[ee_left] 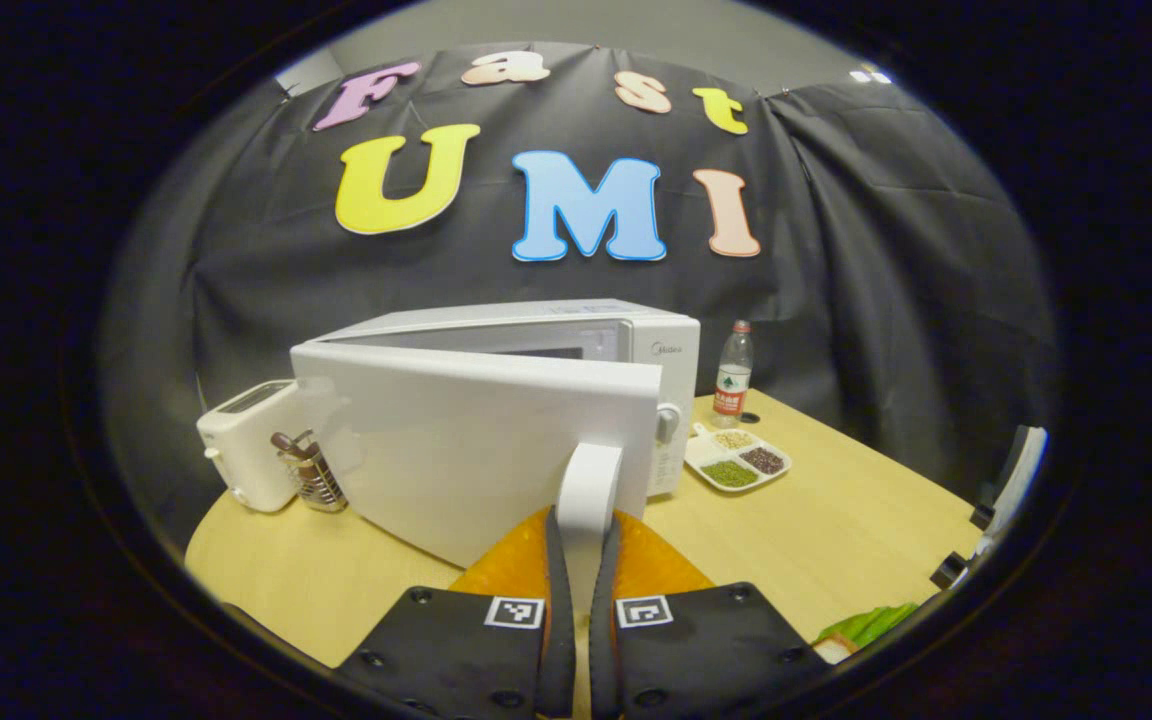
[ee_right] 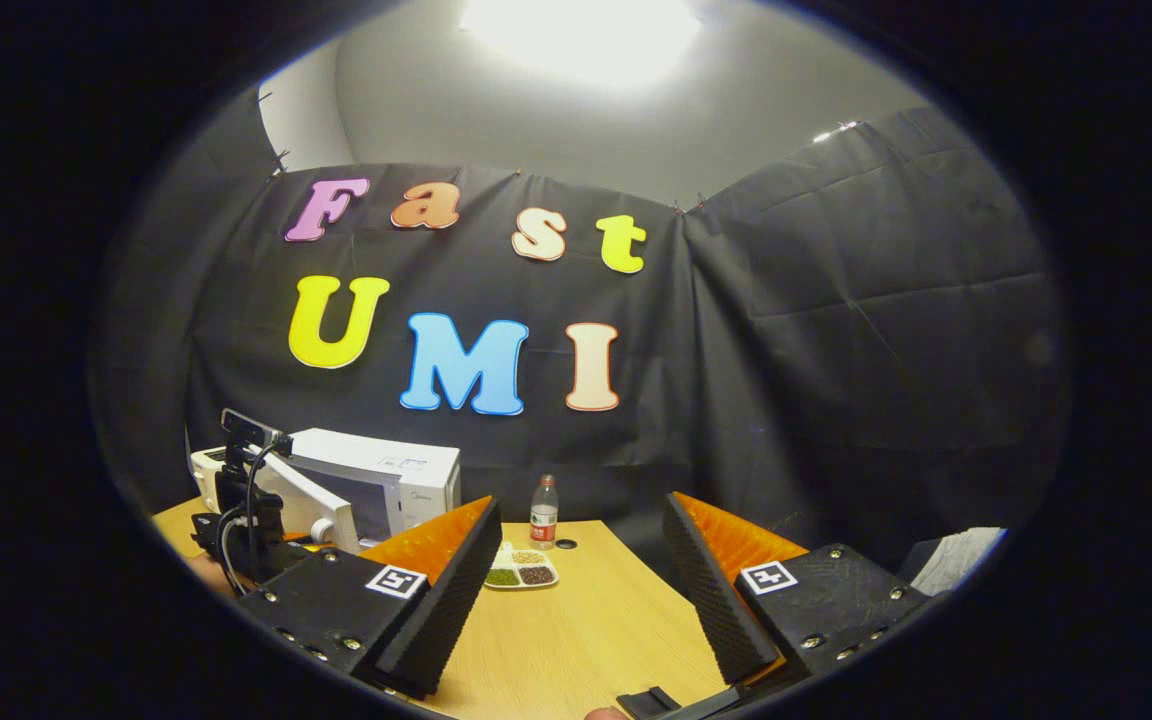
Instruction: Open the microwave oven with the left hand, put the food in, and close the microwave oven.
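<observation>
- L gripper (ee_left: 581,560) pinching white curved plastic door handle (ee_left: 588,490), frame centre; white boxy microwave (ee_left: 576,330) door (ee_left: 476,440) part-open
- Keep grip square, swing wide
- R gripper (ee_right: 581,580) spread, empty

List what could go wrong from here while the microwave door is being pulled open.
1. The left gripper holds the door handle by its lower end; a crooked pull could slip it free.
2. The swinging door passes near the utensil holder and toaster and may knock them.
3. A hard tug might drag the microwave toward the sectioned dish and water bottle.
</observation>
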The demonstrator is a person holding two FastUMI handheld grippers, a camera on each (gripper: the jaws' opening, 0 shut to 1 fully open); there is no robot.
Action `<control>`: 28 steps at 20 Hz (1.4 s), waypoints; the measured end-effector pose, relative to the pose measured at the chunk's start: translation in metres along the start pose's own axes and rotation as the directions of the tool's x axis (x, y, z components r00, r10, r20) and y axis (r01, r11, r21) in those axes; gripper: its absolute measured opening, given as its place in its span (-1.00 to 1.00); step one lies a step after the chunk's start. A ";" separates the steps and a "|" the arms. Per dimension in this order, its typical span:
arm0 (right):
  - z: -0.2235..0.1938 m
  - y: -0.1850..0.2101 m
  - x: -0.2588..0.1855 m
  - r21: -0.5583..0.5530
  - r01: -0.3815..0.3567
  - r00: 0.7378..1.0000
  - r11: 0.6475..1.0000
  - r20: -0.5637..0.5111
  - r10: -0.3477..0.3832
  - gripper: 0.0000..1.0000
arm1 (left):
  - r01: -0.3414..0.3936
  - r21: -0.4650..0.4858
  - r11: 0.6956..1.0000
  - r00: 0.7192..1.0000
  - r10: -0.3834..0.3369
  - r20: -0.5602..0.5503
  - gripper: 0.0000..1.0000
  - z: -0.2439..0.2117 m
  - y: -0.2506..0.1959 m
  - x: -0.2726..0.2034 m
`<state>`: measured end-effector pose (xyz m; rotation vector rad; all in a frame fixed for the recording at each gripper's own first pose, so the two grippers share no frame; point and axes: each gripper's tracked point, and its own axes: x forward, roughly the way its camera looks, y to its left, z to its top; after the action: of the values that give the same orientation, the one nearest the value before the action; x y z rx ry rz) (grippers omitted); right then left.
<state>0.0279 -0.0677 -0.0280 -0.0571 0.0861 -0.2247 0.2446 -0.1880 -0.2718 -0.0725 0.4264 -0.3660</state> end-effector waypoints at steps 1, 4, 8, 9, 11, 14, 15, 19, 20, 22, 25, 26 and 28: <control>0.000 0.002 0.000 0.000 -0.019 1.000 1.000 0.005 0.019 0.96 | -0.020 0.006 1.000 1.000 0.020 -0.003 -0.75 -0.003 0.006 -0.009; 0.001 0.012 -0.004 0.013 -0.098 0.995 0.995 0.011 0.098 0.96 | -0.088 0.007 0.996 0.996 0.088 -0.011 -0.75 -0.012 0.026 -0.037; -0.004 0.022 -0.010 0.029 -0.182 0.983 0.983 0.019 0.181 0.96 | -0.158 -0.004 0.987 0.987 0.158 -0.027 -0.71 -0.022 0.054 -0.068; -0.005 0.026 -0.012 0.031 -0.194 0.981 0.980 0.018 0.194 0.96 | -0.167 -0.009 0.986 0.985 0.167 -0.030 -0.76 -0.025 0.061 -0.074; -0.002 0.036 -0.015 0.045 -0.213 0.977 0.976 0.022 0.212 0.96 | -0.183 -0.013 0.983 0.983 0.182 -0.038 -0.76 -0.030 0.074 -0.086; 0.002 0.060 -0.017 0.049 -0.241 0.970 0.969 0.024 0.240 0.96 | -0.189 -0.019 0.982 0.981 0.188 -0.038 -0.76 -0.034 0.097 -0.105; 0.004 0.067 -0.017 0.042 -0.243 0.970 0.969 0.028 0.242 0.96 | -0.189 -0.019 0.982 0.981 0.188 -0.038 -0.77 -0.038 0.105 -0.110; 0.014 0.105 -0.024 0.046 -0.255 0.966 0.966 0.049 0.252 0.96 | -0.162 -0.013 0.987 0.986 0.161 -0.042 -0.77 -0.045 0.132 -0.127; 0.013 0.115 -0.025 0.047 -0.258 0.966 0.965 0.041 0.256 0.96 | -0.158 -0.010 0.987 0.987 0.157 -0.043 -0.77 -0.046 0.140 -0.130; 0.014 0.133 -0.027 0.048 -0.264 0.964 0.963 0.039 0.262 0.96 | -0.145 -0.008 0.989 0.989 0.144 -0.040 -0.77 -0.049 0.152 -0.136; 0.015 0.159 -0.029 0.037 -0.272 0.962 0.962 0.034 0.271 0.96 | -0.137 -0.004 0.991 0.990 0.137 -0.036 -0.77 -0.053 0.174 -0.144; 0.015 0.167 -0.029 0.035 -0.272 0.962 0.962 0.032 0.271 0.96 | -0.136 -0.004 0.991 0.990 0.136 -0.034 -0.77 -0.054 0.182 -0.147; 0.015 0.181 -0.031 0.041 -0.272 0.962 0.962 0.031 0.270 0.96 | -0.133 0.001 0.991 0.991 0.133 -0.034 -0.77 -0.057 0.197 -0.150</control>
<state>0.0389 0.1159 -0.0227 -0.0031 0.0629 0.0485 0.1595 0.0502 -0.2936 -0.0393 0.4625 -0.2362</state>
